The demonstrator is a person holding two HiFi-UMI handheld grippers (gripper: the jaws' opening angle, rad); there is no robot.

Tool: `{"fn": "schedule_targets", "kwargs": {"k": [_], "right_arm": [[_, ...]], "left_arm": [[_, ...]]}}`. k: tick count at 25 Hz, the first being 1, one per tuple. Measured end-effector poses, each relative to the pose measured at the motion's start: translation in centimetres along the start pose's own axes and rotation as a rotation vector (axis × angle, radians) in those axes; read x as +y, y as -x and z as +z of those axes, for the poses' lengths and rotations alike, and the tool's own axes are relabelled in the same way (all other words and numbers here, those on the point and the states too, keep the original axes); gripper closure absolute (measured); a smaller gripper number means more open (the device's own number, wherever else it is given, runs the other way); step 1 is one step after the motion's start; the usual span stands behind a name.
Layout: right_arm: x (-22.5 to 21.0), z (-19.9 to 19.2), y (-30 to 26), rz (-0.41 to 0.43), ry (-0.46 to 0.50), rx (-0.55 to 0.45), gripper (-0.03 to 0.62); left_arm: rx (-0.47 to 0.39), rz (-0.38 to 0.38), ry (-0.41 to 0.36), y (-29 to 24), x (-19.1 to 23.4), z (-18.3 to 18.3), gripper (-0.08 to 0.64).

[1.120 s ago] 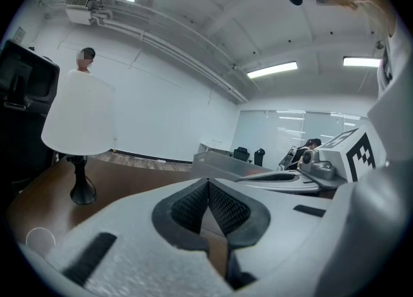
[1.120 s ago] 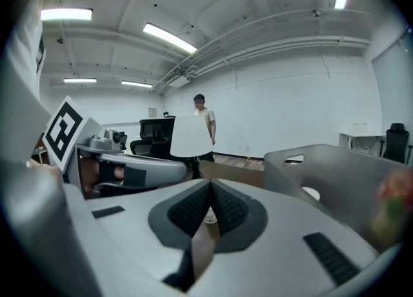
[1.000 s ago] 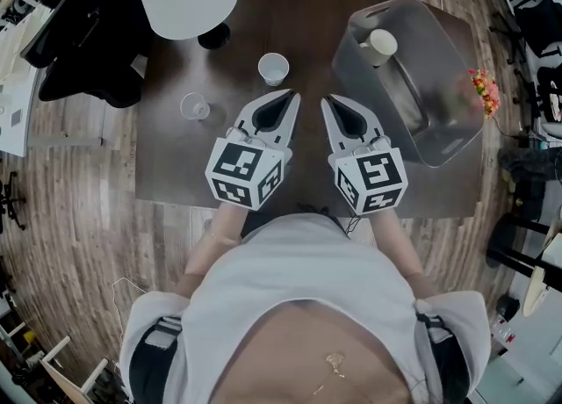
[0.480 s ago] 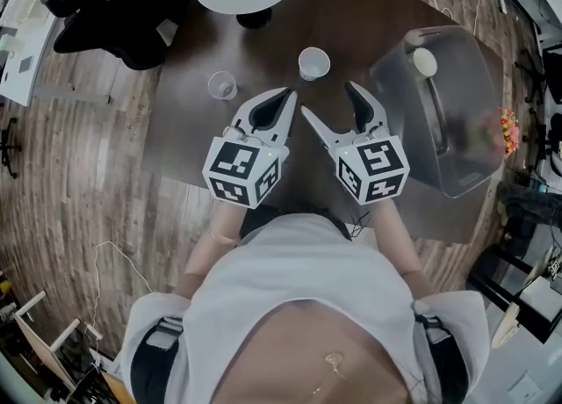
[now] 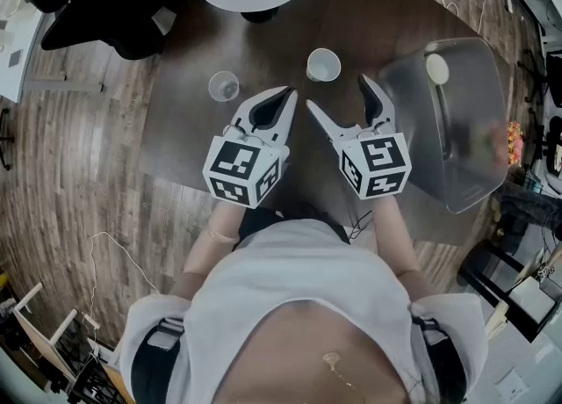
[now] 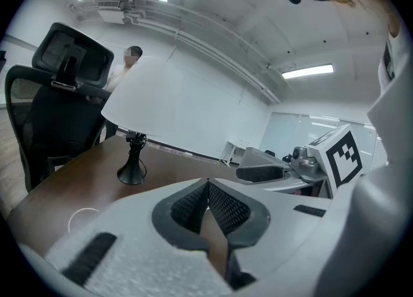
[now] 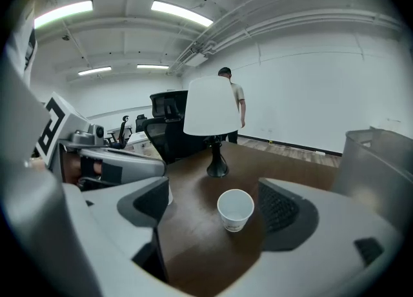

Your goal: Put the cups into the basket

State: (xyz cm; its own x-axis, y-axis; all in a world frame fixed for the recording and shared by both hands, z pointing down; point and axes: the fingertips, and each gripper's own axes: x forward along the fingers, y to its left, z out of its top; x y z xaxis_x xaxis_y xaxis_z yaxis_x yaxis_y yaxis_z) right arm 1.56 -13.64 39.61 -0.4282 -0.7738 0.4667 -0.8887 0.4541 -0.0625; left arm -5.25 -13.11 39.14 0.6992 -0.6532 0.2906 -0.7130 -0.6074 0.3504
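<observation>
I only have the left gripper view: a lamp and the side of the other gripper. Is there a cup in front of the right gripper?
Observer: Yes, a white paper cup stands upright on the table, just ahead of the right gripper.
Operator: Is that gripper ready to take it?
Observer: Its jaws have just been opening and stand wide, with nothing between them yet.
Operator: Anything in the basket already?
Observer: One pale cup sits inside the grey basket at the table's right end.
</observation>
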Motion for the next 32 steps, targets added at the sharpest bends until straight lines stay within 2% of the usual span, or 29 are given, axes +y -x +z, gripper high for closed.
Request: {"fn": "schedule_targets", "kwargs": {"k": [22, 32], "right_arm": [[-3.5, -4.7, -7.2, -0.011, -0.026, 0.209, 0.189], [-4.2, -6.9, -9.3, -0.011, -0.025, 0.281, 0.189]], "left_arm": [[0.134, -0.005, 0.096, -5.9, 4.6, -3.5, 0.548], [0.156, 0.005, 0.129, -7.2, 5.2, -4.5, 0.548]]}}
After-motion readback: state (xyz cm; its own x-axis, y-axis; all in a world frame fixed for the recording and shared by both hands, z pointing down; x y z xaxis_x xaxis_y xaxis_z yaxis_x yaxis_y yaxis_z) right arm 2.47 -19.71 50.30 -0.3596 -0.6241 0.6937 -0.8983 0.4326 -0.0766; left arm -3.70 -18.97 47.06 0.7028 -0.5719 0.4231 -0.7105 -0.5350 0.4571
